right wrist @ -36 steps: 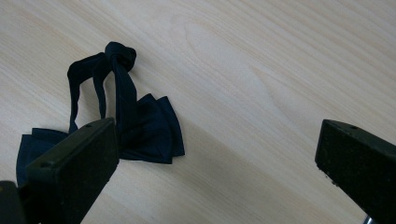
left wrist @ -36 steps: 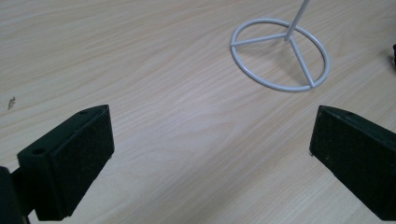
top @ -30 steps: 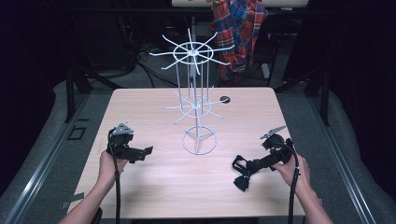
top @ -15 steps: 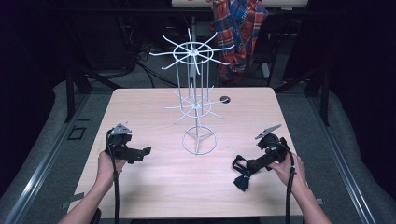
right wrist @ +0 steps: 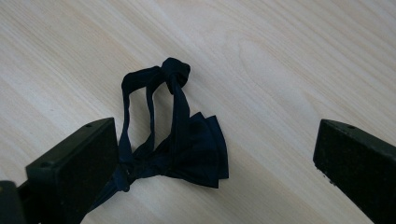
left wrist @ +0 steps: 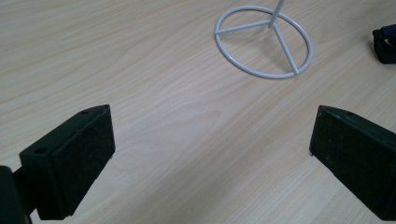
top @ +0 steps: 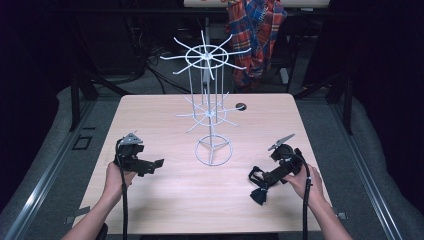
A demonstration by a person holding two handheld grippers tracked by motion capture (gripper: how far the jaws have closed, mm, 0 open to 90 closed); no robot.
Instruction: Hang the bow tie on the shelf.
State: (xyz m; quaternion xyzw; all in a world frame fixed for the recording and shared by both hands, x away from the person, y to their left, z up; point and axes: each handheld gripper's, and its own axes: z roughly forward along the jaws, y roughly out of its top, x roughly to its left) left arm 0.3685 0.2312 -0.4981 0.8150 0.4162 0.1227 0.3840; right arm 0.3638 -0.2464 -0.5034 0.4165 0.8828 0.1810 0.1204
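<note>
Bow tie (right wrist: 187, 149) between spread right gripper (right wrist: 217, 154) fingers.

left gripper (top: 150, 166): held low at the person's left, jaws spread wide
right gripper (top: 257, 181): held low at the person's right, jaws spread wide

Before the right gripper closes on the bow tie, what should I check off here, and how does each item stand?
1. Right gripper jaws open wide: ok.
2. Bow tie lies between the jaws: ok, though it sits against the left-hand jaw, off centre.
3. Tie's strap loop free of the jaws: cannot tell; its lower end runs behind that jaw.
4. Left gripper open and holding nothing: ok.
5. White wire rack standing upright on the table, apart from both grippers: ok.
6. Rack's hooks free for hanging: ok; nothing hangs on them in the high view.
</note>
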